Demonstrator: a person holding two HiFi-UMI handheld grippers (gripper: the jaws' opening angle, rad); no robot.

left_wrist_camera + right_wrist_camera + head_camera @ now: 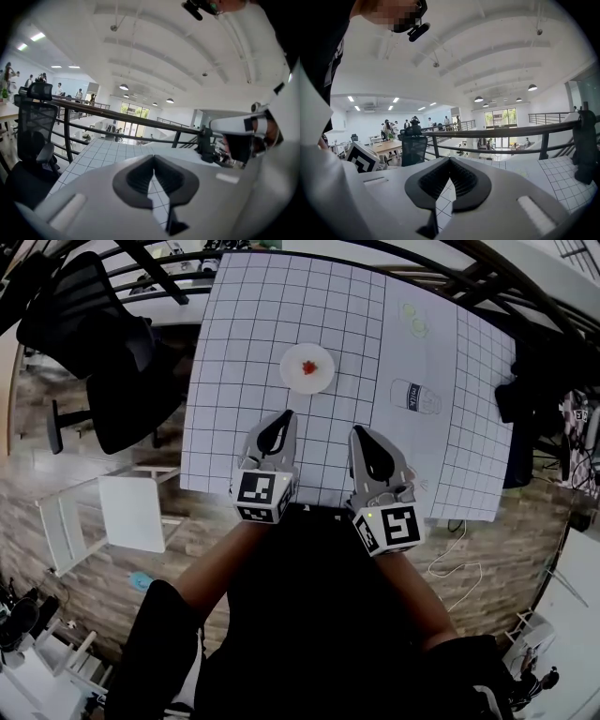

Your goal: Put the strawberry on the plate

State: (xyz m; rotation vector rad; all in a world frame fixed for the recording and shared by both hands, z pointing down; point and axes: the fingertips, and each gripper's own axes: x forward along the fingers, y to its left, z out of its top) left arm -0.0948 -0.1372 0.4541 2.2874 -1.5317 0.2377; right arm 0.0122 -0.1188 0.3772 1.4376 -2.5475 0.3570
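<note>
In the head view a small red strawberry (308, 367) lies on a round white plate (323, 379) at the middle of the gridded table mat. My left gripper (288, 414) hovers at the mat's near edge, short of the plate, jaws shut with nothing between them. My right gripper (358, 431) is beside it to the right, also shut and empty. In the left gripper view the left gripper (153, 157) has its tips touching; in the right gripper view the right gripper (449, 160) does too. Both point upward over the table toward a railing.
A milk bottle picture (416, 397) and a pale green shape (413, 320) are printed on the mat's right part. A black office chair (103, 352) stands left of the table, a white stool (131, 512) near left. A black railing (122, 119) runs behind the table.
</note>
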